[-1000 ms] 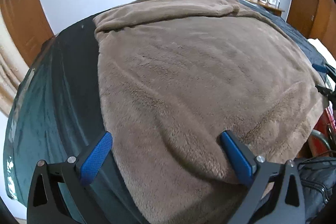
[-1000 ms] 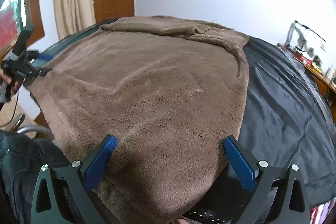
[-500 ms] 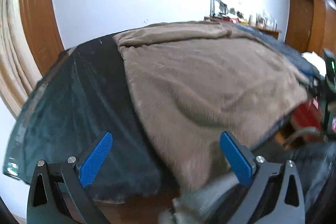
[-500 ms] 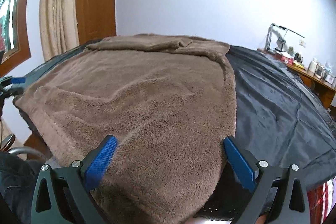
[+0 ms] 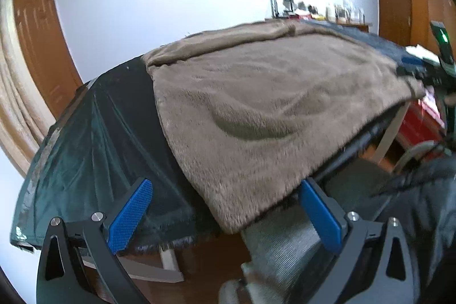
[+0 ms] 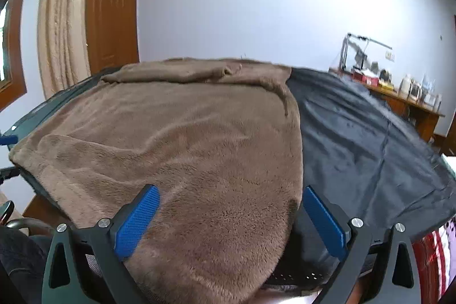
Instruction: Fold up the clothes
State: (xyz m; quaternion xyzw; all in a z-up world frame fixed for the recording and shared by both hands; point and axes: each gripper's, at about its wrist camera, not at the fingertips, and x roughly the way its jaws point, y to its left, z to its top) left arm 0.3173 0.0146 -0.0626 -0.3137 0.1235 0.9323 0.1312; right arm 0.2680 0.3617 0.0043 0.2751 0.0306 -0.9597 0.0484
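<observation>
Right wrist view: brown fleece garment (image 6: 176, 144) on dark cloth (image 6: 370, 144); both grippers (image 6: 228, 221) (image 5: 225, 215) gaping at its near corners, holding nothing.

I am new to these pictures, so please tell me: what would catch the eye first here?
First, the big brown fleece, spread flat over a dark sheet on the table and hanging over its near edge. Next, the blue pads of the right gripper, wide open around the fleece's near corner. The left gripper is open too, at the other near corner.
</observation>
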